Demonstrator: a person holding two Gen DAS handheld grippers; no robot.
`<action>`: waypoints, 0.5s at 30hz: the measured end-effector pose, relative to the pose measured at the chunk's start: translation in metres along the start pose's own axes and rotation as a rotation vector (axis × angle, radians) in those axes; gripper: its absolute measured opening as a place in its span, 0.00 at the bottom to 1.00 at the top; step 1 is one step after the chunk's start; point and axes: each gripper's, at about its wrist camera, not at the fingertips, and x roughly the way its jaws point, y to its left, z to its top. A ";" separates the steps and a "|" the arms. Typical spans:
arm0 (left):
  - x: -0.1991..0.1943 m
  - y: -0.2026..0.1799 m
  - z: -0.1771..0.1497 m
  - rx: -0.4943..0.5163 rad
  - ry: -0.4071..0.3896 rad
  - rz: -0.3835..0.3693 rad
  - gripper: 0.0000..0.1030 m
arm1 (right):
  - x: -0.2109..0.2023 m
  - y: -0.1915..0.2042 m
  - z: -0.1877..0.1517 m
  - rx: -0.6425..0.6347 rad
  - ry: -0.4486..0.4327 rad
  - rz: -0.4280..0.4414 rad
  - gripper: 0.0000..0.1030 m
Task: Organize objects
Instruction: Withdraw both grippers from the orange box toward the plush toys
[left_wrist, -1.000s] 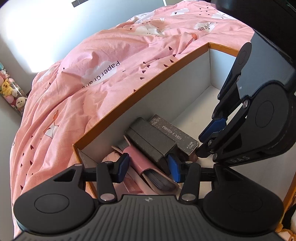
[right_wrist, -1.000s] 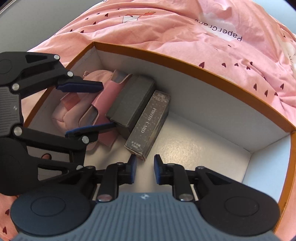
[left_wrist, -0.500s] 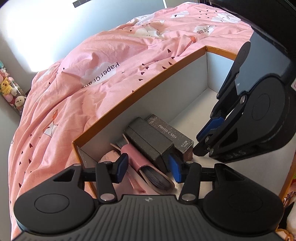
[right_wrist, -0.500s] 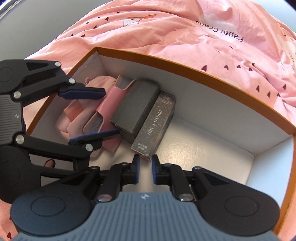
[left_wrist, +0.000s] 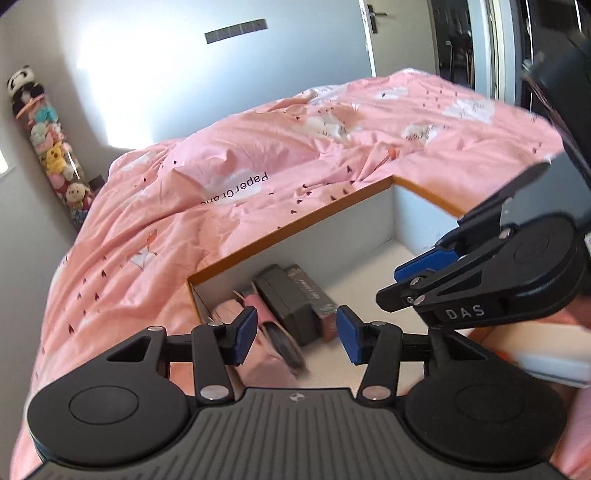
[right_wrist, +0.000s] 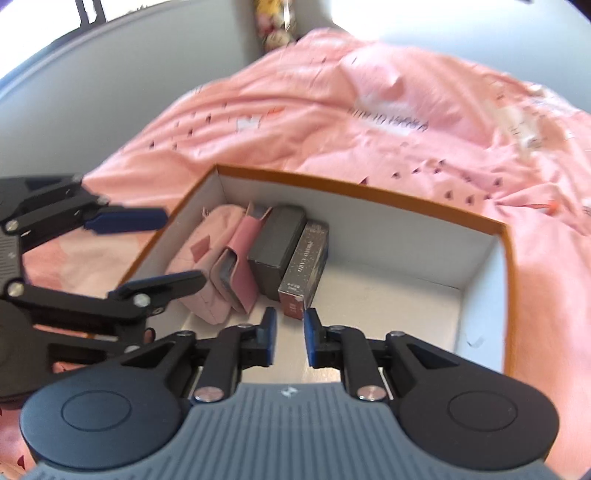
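**Four items packed at the left end of an orange-rimmed box; both claws empty above it**

The open box (right_wrist: 502, 258), white inside with an orange rim, lies on a pink bedspread (right_wrist: 332, 110) printed with small hearts and clouds. At its left end four things sit side by side, touching: a pale pink pouch (right_wrist: 207, 266) against the left wall, then a pink case (right_wrist: 236, 273) with a dark insert, a dark grey box (right_wrist: 275, 243), and a speckled brown carton (right_wrist: 306, 266) lettered down its top. The right part of the box floor is bare.

The right gripper (right_wrist: 290, 338) hangs over the near edge of the box, its blue pads a little apart; they have just been opening, with nothing between them. The left gripper (left_wrist: 295, 334) hovers above the box's near left corner, jaws set wider, also holding nothing.

Beyond the bed, in the left wrist view, a tall clear tube of plush toys (left_wrist: 55, 147) stands against the grey wall, and a door (left_wrist: 402, 33) shows at far right.
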 end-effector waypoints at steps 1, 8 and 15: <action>-0.007 -0.001 -0.003 -0.030 0.000 -0.021 0.57 | -0.008 0.002 -0.005 0.012 -0.023 -0.016 0.24; -0.018 -0.016 -0.038 -0.156 0.099 -0.088 0.55 | -0.041 0.010 -0.051 0.116 -0.053 -0.116 0.32; -0.012 -0.025 -0.073 -0.240 0.244 -0.125 0.55 | -0.062 0.031 -0.088 0.076 -0.001 -0.159 0.33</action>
